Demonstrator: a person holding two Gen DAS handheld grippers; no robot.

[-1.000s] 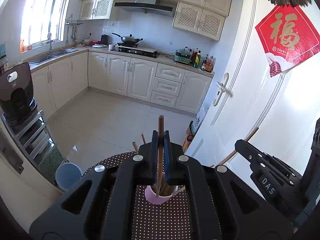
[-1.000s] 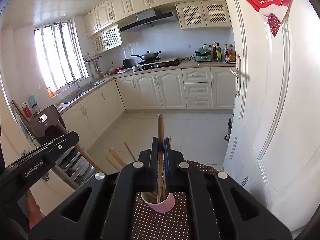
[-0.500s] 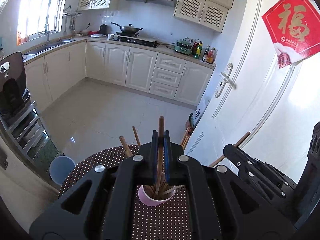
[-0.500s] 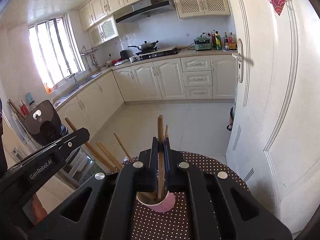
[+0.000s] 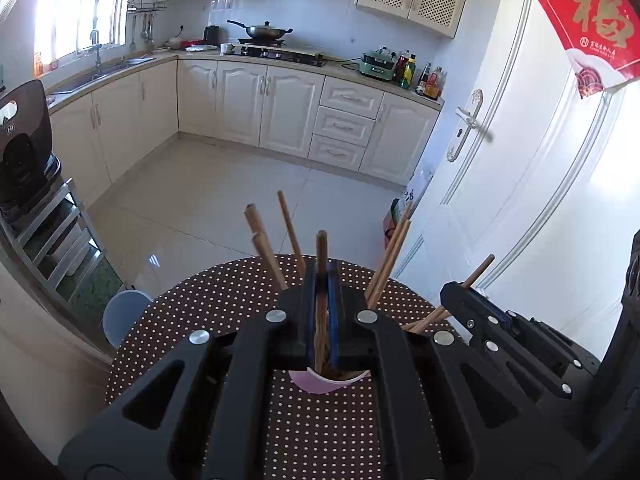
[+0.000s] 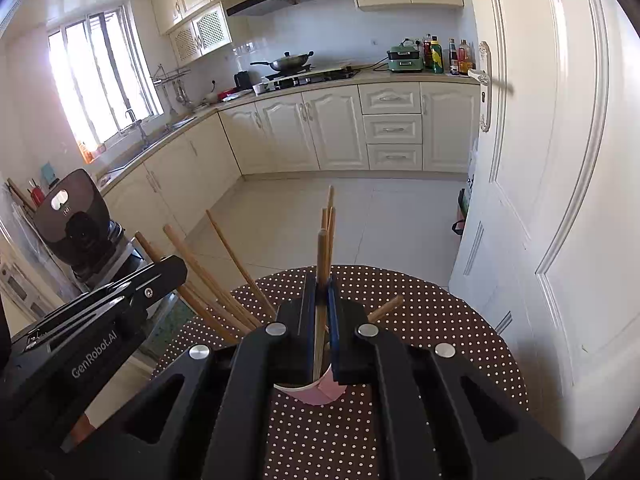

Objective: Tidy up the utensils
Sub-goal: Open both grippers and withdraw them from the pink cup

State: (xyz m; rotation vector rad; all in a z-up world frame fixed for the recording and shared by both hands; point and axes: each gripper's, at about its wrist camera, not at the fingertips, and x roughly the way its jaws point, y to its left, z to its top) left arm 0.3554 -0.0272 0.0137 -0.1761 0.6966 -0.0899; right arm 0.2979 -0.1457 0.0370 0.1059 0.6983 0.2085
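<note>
A pink cup (image 5: 329, 383) stands on the round dotted table (image 5: 192, 320), with several wooden chopsticks (image 5: 264, 248) leaning out of it. My left gripper (image 5: 322, 270) is shut on one upright chopstick (image 5: 321, 244), whose lower end reaches into the cup's mouth. In the right wrist view my right gripper (image 6: 322, 280) is shut on another chopstick (image 6: 322, 248) above the same cup (image 6: 316, 394). Each gripper shows in the other's view: the right gripper (image 5: 451, 294) at the right, the left gripper (image 6: 176, 270) at the left. The jaws hide most of the cup.
A white door (image 5: 520, 168) stands close on the right of the table. A pale blue stool (image 5: 124, 316) sits by the table's left edge. A metal rack with a dark appliance (image 5: 24, 148) is at the left. Tiled floor and kitchen cabinets (image 5: 280, 108) lie beyond.
Both grippers have sunk toward the cup with their chopsticks still clamped. The chopsticks standing in the cup now rise higher around the jaws, and the cup's rim sits closer under them.
</note>
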